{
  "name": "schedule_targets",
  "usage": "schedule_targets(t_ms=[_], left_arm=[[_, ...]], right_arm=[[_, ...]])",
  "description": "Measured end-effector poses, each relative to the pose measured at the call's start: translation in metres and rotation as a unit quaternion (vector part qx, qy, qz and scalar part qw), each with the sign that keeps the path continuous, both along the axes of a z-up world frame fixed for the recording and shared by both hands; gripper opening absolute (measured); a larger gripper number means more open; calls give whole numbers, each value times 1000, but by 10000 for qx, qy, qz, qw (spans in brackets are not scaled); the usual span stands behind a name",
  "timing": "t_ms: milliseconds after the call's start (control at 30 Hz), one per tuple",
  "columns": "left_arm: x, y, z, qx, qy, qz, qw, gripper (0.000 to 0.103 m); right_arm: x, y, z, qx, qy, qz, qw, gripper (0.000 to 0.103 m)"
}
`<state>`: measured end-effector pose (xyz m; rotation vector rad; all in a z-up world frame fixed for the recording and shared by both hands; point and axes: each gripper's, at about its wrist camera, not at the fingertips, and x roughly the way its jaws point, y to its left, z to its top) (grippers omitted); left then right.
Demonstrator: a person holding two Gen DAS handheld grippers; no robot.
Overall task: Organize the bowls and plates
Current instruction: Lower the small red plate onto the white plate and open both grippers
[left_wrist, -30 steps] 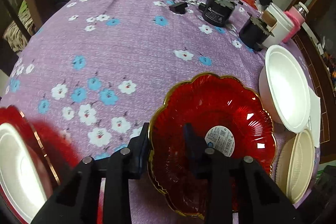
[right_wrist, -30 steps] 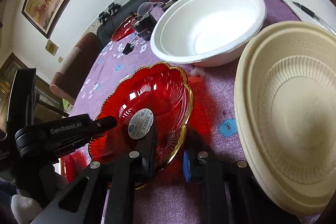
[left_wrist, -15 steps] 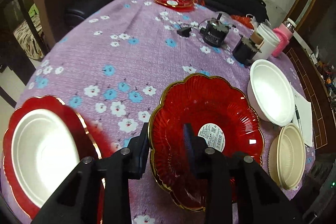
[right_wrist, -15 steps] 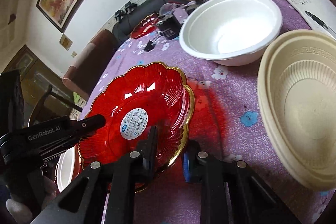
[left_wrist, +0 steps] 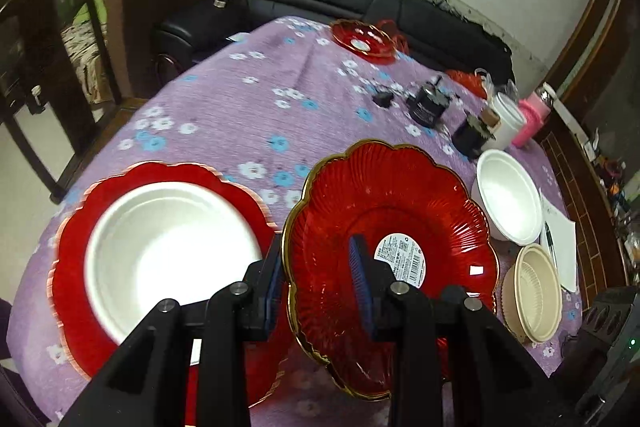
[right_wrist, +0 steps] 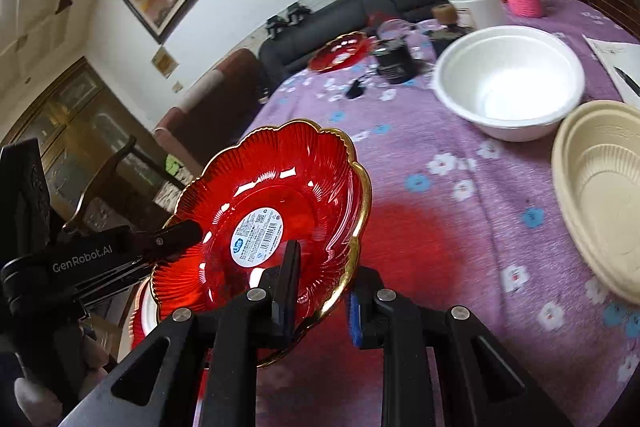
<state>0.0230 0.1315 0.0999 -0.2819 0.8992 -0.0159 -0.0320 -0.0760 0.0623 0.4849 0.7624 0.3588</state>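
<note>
While both grippers, left (left_wrist: 316, 279) and right (right_wrist: 322, 285), pinch opposite rims of the red dish (left_wrist: 390, 247) between their fingers, it has risen off the counter (left_wrist: 240, 115) toward the plate (left_wrist: 80, 227) holding a white bowl (left_wrist: 168, 251), likely its stacking spot.

red plate (left_wrist: 384, 211) lifted, nearer stacked bowl (left_wrist: 168, 251)
</note>
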Motion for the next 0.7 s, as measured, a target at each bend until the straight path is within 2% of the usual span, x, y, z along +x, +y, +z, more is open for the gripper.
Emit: schedule_targets(t_ms=[333,700], left_arm=[[-33,75,1,-290,-64,596,9978,30],[-42,133,-28,-587,213,1022,9928,30]], right_arm=[[-7,75,16,-356,-100,648,9972,23],[5,128,-1,-721,135,1067,9916,23]])
